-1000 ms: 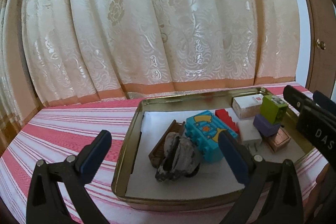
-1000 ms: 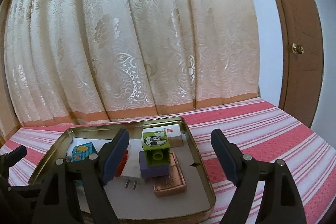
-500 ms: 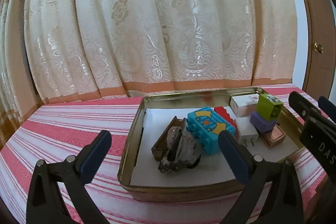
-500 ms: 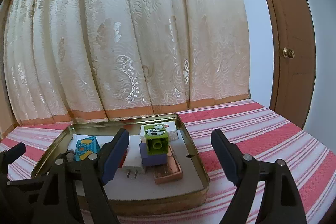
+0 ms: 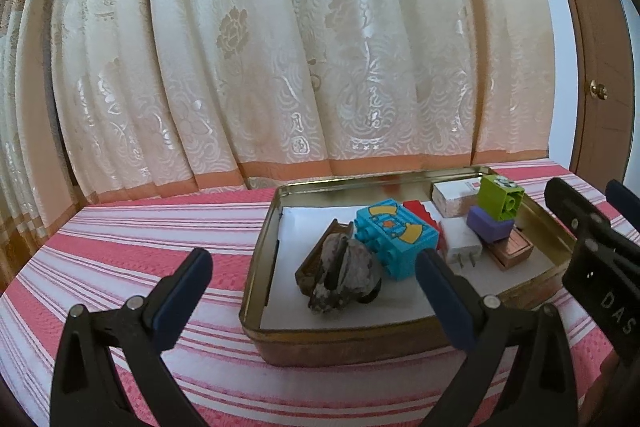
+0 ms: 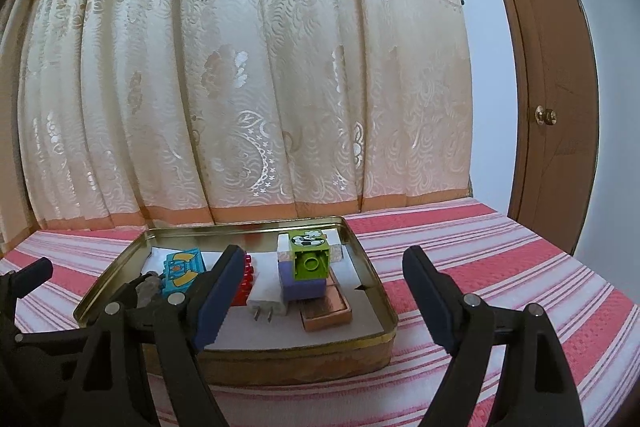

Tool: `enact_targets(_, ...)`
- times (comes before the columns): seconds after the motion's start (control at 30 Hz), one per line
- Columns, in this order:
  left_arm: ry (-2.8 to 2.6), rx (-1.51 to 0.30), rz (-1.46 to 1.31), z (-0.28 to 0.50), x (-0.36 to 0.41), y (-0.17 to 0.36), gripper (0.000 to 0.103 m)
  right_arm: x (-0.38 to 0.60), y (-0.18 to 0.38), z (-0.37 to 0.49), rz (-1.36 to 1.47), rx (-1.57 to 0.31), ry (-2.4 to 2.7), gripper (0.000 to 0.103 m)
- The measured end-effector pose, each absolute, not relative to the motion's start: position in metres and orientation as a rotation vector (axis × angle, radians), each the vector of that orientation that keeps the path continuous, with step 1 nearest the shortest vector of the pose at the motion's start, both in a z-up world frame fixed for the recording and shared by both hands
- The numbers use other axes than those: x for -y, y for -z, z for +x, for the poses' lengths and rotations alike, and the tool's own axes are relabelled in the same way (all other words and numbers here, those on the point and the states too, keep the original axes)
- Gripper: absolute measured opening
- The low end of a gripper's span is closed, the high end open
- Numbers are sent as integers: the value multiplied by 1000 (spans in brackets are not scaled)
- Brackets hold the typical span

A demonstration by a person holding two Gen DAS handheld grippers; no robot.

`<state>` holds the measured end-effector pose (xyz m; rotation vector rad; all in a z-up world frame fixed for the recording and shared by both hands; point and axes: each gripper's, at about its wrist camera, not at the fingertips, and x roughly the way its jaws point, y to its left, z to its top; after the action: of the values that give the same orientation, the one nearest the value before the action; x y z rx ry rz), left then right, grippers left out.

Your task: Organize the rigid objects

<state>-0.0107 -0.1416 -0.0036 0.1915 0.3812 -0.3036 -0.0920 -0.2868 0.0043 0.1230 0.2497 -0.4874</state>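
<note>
A gold metal tray [image 5: 340,341] [image 6: 304,361] sits on the striped cloth and holds the objects. In it lie a grey rock [image 5: 344,277], a blue toy brick [image 5: 394,241] [image 6: 182,269], a red brick [image 5: 420,209] [image 6: 242,281], a white plug adapter [image 5: 460,243] [image 6: 270,295], a green brick [image 5: 500,197] [image 6: 312,257] on a purple block [image 5: 488,225] [image 6: 302,285], a copper box [image 5: 514,253] [image 6: 326,311] and a white box [image 5: 456,195]. My left gripper [image 5: 312,291] is open and empty before the tray's near left. My right gripper [image 6: 320,297] is open and empty before the tray's near edge.
A cream patterned curtain [image 5: 280,47] hangs behind the table. A brown wooden door [image 6: 552,87] with a knob stands at the right. The pink and white striped cloth [image 5: 140,235] covers the table around the tray. The right gripper shows in the left wrist view [image 5: 592,251].
Both grippers have drawn back and lowered from the tray, so the tray looks smaller and farther. Both stay open. The objects in the tray have not moved.
</note>
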Motion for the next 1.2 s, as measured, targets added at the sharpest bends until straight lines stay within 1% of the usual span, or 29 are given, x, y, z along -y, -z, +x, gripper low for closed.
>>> enact_targets(1.2, 300, -375, 208, -16, 140, 3, 103, 283, -6, -99, 116, -232, 487, 84)
